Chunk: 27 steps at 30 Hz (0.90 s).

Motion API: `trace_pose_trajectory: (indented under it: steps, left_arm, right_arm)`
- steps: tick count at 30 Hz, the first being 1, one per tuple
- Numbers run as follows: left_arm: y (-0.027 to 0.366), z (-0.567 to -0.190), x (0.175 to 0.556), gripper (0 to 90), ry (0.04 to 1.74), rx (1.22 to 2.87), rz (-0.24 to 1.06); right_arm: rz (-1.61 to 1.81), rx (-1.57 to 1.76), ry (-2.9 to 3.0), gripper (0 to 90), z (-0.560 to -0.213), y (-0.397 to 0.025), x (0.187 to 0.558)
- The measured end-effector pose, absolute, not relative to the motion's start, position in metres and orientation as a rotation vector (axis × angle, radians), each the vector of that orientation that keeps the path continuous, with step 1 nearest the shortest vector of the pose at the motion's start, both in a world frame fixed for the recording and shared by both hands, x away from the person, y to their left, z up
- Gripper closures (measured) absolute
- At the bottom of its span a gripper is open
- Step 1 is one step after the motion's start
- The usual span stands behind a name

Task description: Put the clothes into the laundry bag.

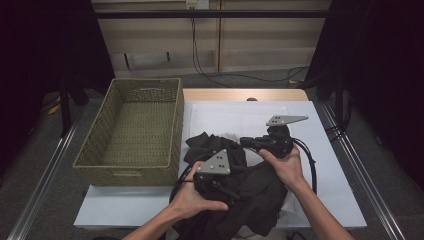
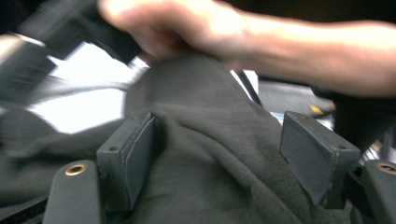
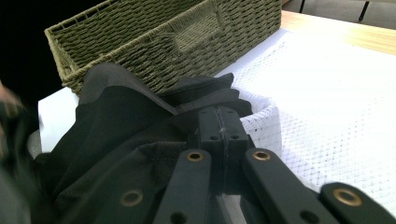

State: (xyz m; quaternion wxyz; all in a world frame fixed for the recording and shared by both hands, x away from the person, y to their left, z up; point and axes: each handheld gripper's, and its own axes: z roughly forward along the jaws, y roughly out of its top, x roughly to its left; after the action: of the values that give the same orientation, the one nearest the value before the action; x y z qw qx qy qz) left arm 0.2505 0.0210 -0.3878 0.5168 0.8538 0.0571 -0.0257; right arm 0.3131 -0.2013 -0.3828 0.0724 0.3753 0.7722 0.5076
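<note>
Left gripper (image 1: 216, 181): black body, grey three-cornered plate with dark screw dots on top, black cable trailing. Jaws: flat dark rectangular pads on black links with brass-coloured rivets. Right gripper (image 1: 245, 141): same black build, grey plate, looped black cables. Forearms bare, no sleeves.

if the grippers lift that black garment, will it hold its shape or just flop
Likely floppy: the black garment lies in soft bunched folds and spills over the table edge. Probably light and grippy rather than slippery, judging by its matte weave. The right gripper, jaws together on a fold, would likely trail the rest.
</note>
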Motion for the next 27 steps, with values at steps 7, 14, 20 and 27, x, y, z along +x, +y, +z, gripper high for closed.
trace_pose_trajectory:
  steps: [7,14,20,27]
  left_arm:
    - [0.004,-0.412,0.264,15.3,0.142,2.156,-0.036]
    - [-0.009,-0.439,0.264,22.3,0.118,2.287,0.033]
    - [-0.008,-0.445,0.271,53.4,0.149,2.321,0.032]
    - [0.012,-0.424,0.276,73.4,0.204,2.215,0.067]
  right_arm:
    - [1.515,1.134,2.321,90.0,-0.384,-0.203,0.314]
    - [1.505,1.141,2.325,90.0,-0.386,-0.204,0.314]
    - [1.507,1.139,2.323,90.0,-0.384,-0.208,0.311]
    - [1.517,1.135,2.314,90.0,-0.379,-0.220,0.305]
